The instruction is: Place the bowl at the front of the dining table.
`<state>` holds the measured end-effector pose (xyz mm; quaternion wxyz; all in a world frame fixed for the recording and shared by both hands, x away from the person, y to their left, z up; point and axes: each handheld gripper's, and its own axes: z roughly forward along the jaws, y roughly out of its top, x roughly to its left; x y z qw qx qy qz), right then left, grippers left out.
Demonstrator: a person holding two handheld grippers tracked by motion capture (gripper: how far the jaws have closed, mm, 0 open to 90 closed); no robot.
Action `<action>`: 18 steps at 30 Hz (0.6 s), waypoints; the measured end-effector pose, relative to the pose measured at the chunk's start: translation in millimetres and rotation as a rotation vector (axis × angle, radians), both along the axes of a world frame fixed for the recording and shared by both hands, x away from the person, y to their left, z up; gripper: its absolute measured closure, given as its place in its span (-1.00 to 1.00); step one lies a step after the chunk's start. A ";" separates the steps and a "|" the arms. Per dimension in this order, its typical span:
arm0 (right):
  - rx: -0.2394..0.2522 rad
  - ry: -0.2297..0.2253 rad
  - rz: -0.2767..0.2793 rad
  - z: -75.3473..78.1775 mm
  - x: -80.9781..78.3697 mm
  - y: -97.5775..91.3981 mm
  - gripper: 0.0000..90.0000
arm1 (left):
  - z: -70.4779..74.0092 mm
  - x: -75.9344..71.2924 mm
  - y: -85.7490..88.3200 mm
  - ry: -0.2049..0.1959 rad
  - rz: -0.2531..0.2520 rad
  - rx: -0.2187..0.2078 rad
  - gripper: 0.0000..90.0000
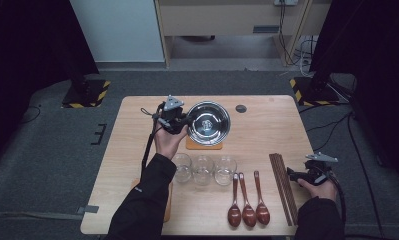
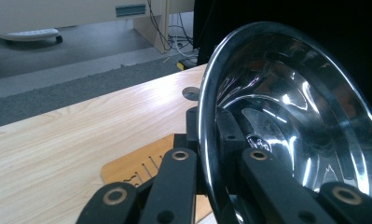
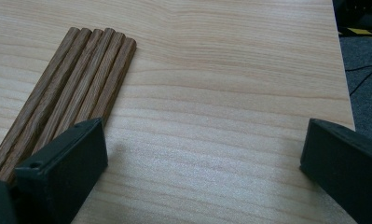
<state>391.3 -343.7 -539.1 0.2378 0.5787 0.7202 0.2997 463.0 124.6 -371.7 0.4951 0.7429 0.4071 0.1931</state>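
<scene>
Left claw (image 2: pixel 207 186) clamped on rim of steel bowl (image 1: pixel 207 123), bowl tilted above wooden coaster (image 1: pixel 203 144). Right claw (image 3: pixel 202 158) held open over surface (image 3: pixel 230 84) beside chopsticks (image 3: pixel 76 88).

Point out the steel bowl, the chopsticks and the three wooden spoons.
Steel bowl (image 1: pixel 208 123): high view, on the inside bottom of the bowl.
Chopsticks (image 3: pixel 76 88): right gripper view, on the middle of the bundle's shafts.
Wooden spoons (image 1: pixel 248 200): high view, on the handle of the middle spoon.

Bowl (image 1: pixel 208 123) over coaster (image 1: pixel 203 145), 3 glasses (image 1: pixel 203 169) before it, 3 spoons (image 1: pixel 247 200) left of chopsticks (image 1: pixel 284 187)
</scene>
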 end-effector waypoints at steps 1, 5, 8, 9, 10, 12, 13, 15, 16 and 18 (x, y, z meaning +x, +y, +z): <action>0.000 0.000 0.000 0.0 0.0 0.0 -0.99 | -0.3 1.6 0.0 0.002 0.002 -0.001 0.92; 0.000 0.000 0.000 0.0 0.0 0.0 -0.99 | -3.2 7.9 -1.4 0.010 0.011 -0.002 0.92; 0.000 0.000 0.000 0.0 0.0 0.0 -0.99 | -5.2 11.6 -3.4 0.018 0.014 0.007 0.93; 0.000 0.000 0.000 0.0 0.0 0.0 -0.99 | -5.9 12.6 -4.1 0.015 0.015 0.009 0.93; 0.000 0.000 0.000 0.0 0.0 0.0 -0.99 | -6.6 13.5 -4.6 0.015 0.017 0.011 0.93; 0.000 0.000 0.000 0.0 0.0 0.0 -0.99 | -8.0 15.3 -5.5 0.018 0.016 0.011 0.93; -0.002 -0.001 0.002 -0.1 0.0 -0.1 -0.99 | -8.7 16.2 -5.8 0.019 0.017 0.014 0.93; -0.001 -0.001 0.001 -0.1 0.0 -0.1 -0.99 | -11.0 19.6 -7.3 0.026 0.025 0.013 0.93; -0.001 -0.001 0.001 -0.1 0.0 -0.1 -0.99 | -11.4 21.0 -7.2 0.028 0.023 0.023 0.93; 0.000 0.000 0.000 0.0 0.0 0.0 -0.99 | -12.3 24.0 -8.5 0.028 0.027 0.022 0.93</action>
